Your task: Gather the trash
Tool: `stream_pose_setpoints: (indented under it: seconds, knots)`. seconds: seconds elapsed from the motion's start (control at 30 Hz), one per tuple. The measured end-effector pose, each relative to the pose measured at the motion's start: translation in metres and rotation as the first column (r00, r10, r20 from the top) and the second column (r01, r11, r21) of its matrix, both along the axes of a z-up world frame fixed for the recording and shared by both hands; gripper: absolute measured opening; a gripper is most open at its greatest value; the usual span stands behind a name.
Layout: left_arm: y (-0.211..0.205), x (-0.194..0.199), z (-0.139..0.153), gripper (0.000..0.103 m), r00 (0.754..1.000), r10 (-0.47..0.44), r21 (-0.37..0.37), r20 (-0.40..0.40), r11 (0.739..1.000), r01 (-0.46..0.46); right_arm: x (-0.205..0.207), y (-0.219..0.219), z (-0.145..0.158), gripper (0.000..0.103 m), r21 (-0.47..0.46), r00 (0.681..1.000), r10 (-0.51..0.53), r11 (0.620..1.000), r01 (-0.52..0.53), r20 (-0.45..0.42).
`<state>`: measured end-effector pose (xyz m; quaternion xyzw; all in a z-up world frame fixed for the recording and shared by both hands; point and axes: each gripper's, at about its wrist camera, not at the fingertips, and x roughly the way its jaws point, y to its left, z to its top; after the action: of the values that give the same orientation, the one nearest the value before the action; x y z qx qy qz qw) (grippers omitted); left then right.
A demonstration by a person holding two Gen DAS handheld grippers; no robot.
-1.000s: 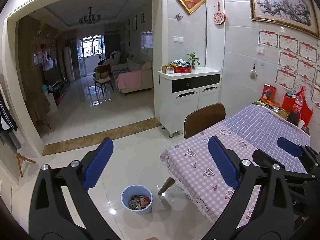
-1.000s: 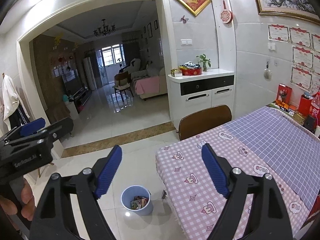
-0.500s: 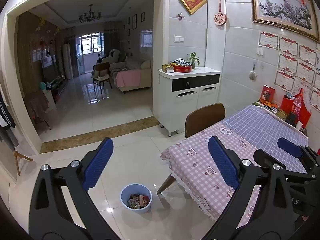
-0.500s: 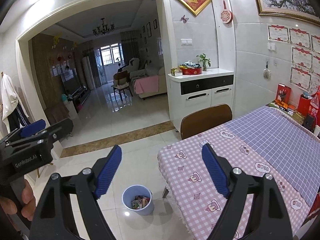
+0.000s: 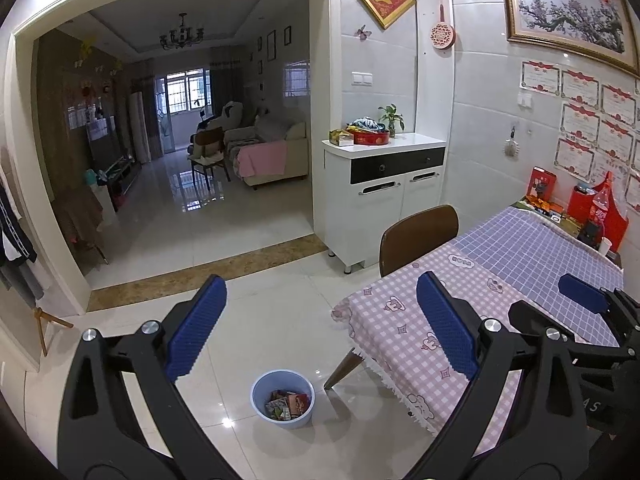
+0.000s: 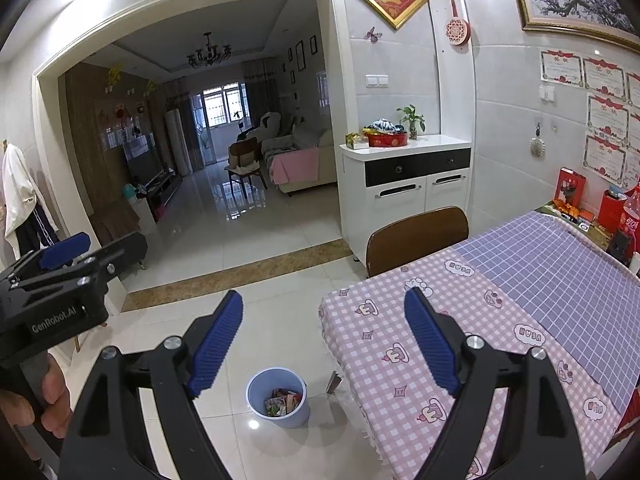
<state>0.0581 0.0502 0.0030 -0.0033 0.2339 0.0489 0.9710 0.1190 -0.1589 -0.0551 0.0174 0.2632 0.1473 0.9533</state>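
A light blue bin (image 5: pixel 280 379) stands on the white tiled floor beside the table corner, holding several crumpled wrappers (image 5: pixel 288 402). My left gripper (image 5: pixel 320 292) hovers high above the floor, open, with nothing between its blue pads. My right gripper (image 6: pixel 324 300) is likewise open and holds nothing, up above the same bin (image 6: pixel 276 378) and its wrappers (image 6: pixel 282 400). One pad (image 5: pixel 582 298) of the right gripper shows over the table at the right edge of the left wrist view. In the right wrist view a hand (image 6: pixel 52 396) holds the left gripper's handle at the far left.
A table with a pink checked cloth (image 6: pixel 400 344) and a purple one (image 6: pixel 540 272) fills the right. A brown chair (image 6: pixel 416 236) is tucked in at its far end. Behind it stands a white cabinet (image 6: pixel 404 184). Red boxes and a bottle (image 6: pixel 630 220) sit by the wall.
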Motion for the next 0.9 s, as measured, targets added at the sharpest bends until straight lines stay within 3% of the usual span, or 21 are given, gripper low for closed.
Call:
stream_pose_setpoints:
  seconds: [0.9]
  knots:
    - [0.0034,-0.0001,-0.002,0.094,1.0,-0.008,-0.009,-0.004,1.0,0.008,0.0009,0.007,-0.0036,0.081,0.002,1.0,-0.011,1.0,0.011,-0.004]
